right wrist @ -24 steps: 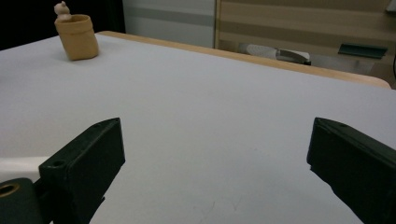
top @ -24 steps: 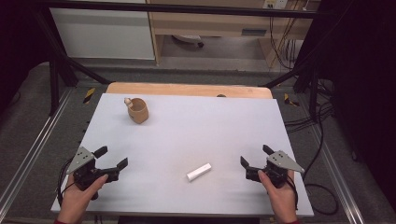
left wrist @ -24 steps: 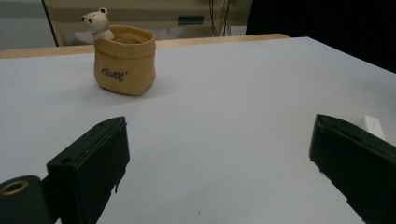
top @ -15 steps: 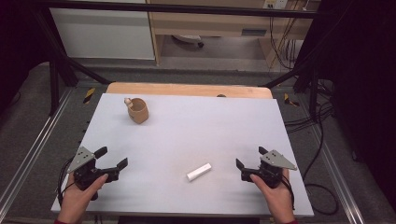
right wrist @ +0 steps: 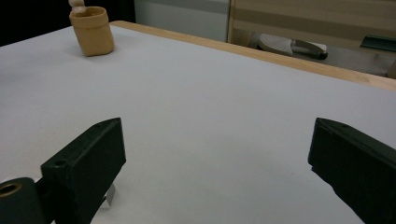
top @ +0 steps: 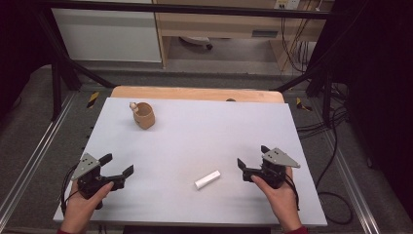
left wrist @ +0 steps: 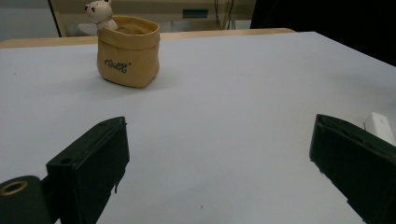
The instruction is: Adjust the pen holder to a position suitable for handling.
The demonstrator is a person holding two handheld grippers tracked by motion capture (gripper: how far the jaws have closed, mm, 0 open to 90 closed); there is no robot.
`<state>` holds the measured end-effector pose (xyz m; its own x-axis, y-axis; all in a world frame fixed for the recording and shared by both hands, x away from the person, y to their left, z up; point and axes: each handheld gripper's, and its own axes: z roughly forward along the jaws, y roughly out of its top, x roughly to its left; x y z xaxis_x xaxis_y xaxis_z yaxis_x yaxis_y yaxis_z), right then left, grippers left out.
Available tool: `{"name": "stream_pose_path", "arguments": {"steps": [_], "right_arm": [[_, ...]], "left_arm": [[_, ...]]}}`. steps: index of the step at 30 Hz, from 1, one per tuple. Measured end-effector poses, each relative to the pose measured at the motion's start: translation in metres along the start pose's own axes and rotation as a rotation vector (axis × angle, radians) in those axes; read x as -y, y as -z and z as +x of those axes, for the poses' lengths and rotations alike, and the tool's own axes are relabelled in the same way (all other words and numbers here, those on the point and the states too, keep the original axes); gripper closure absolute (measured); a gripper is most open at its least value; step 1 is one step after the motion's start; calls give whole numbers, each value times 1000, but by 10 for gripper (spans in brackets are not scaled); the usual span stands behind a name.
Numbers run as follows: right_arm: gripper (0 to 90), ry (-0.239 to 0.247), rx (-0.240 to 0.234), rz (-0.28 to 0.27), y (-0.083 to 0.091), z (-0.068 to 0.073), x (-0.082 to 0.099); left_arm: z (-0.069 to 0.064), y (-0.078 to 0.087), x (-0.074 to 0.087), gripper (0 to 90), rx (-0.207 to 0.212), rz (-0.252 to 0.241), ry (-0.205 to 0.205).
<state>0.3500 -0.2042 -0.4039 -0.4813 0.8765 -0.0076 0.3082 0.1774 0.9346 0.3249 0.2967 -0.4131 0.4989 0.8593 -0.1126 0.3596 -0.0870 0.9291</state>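
1. Table [top: 204, 146]: pale grey sheet over a wooden top. A tan fabric pouch [top: 144, 116] with a small bear figure [left wrist: 100, 11] at its rim stands at the far left. A short white cylinder [top: 207, 180] lies on its side near the front edge, slightly right of centre, its long axis running from near-left to far-right.
2. Right gripper [top: 253, 163]: held low over the near right of the table, jaws spread wide with nothing between them, pointing left toward the cylinder. The cylinder lies just beside its jaw tips, apart from them.
3. Left gripper [top: 117, 165]: near left, jaws equally wide and holding nothing. In the left gripper view the white end of the cylinder shows just behind the right-hand jaw, the pouch straight ahead and far off.
4. Judged step: the right gripper's approach to pick up the cylinder.
5. To do it well: turn the wrist so the jaws straddle the cylinder across its short width, not along its length; come down until the pads flank its middle, then close gently.
6. Risk: a round body may roll if one pad touches first, so centre it before closing.
7. Left gripper should stay clear.
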Motion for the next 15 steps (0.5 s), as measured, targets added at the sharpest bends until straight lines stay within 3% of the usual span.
{"name": "stream_pose_path", "arguments": {"steps": [4, 5, 7, 8, 14, 15], "right_arm": [[133, 21, -8, 11, -10, 6, -9], [219, 37, -9, 19, -16, 10, -10], [238, 43, -12, 21, -19, 11, -10], [310, 49, -21, 29, -23, 14, -10], [443, 51, -42, 51, -28, 18, -6], [503, 40, -47, 62, -30, 18, -4]], "left_arm": [[0, 0, 0, 49, -1, 3, 2], [0, 0, 0, 49, 0, 3, 2], [0, 0, 0, 49, 0, 3, 0], [0, 0, 0, 49, 1, 3, 2], [0, -1, 0, 49, 2, 3, 0], [0, -1, 0, 49, 2, 3, 0]]}}
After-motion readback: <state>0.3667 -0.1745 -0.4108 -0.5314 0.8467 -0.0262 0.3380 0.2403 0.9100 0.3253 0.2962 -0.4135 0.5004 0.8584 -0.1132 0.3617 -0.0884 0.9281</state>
